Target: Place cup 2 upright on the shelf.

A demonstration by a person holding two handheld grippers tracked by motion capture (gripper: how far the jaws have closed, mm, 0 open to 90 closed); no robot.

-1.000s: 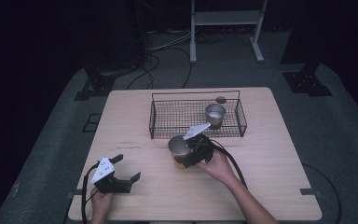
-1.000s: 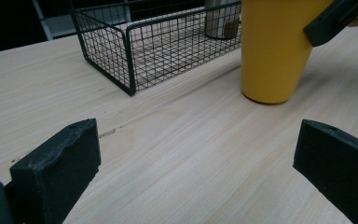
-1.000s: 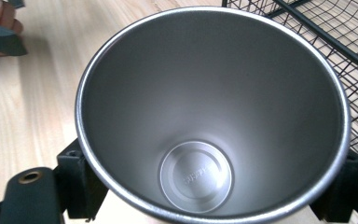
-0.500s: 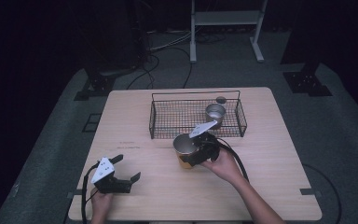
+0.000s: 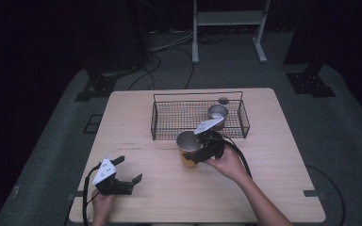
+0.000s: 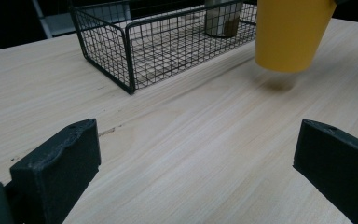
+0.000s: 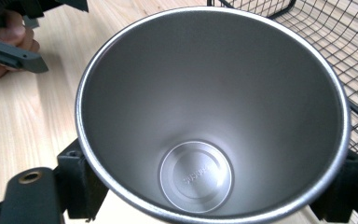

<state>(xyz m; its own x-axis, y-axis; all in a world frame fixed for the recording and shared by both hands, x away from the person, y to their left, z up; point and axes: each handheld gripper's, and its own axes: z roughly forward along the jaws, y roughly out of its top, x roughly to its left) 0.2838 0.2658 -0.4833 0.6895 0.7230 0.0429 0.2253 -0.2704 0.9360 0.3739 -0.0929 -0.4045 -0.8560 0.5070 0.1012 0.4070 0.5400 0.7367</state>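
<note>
A yellow cup [image 5: 187,147] with a bare steel inside hangs a little above the table, just in front of the wire basket [image 5: 152,121]. My right gripper [image 5: 192,152] is shut on it, one jaw on each side of its wall. In the right gripper view the cup [image 7: 214,107] sits upright and empty between the jaws. From the left gripper view the cup [image 6: 291,35] floats over its own shadow. A second steel cup [image 5: 217,113] stands inside the basket at its right end. My left gripper [image 5: 129,169] rests open near the table's front left corner, holding nothing.
The basket [image 6: 131,44] lies across the far middle of the wooden table [image 5: 283,155]. A small dark disc [image 5: 223,100] lies just behind it. The left hand and its gripper [image 7: 14,28] appear far off in the right gripper view.
My right gripper has lifted the yellow cup and carried it slightly toward the basket. The left gripper has stayed where it was.
</note>
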